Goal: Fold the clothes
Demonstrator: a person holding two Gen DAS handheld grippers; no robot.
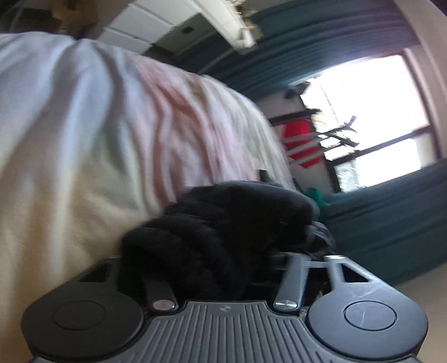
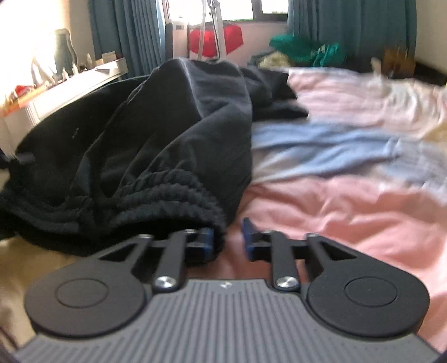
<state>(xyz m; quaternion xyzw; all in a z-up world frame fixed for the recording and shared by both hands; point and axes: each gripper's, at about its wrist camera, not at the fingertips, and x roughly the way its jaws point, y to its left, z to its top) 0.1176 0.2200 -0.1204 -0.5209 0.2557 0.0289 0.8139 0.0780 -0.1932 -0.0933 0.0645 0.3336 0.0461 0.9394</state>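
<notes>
A black garment with a ribbed elastic waistband [image 2: 167, 192] lies bunched on the bed. In the right wrist view my right gripper [image 2: 227, 237] is open, its blue-padded fingers just at the waistband's edge, the left pad [image 2: 205, 237] touching the cloth. In the left wrist view the same black garment [image 1: 212, 231] fills the space between the fingers of my left gripper [image 1: 223, 268]; the fingertips are hidden under the cloth. That view is tilted and blurred.
The bed [image 2: 349, 195] has a pink, blue and white striped sheet. A white desk [image 2: 69, 83] with small items stands at the left. Teal curtains [image 2: 349, 25], a red item [image 2: 215, 39] by the window and green cloth [image 2: 304, 47] lie beyond.
</notes>
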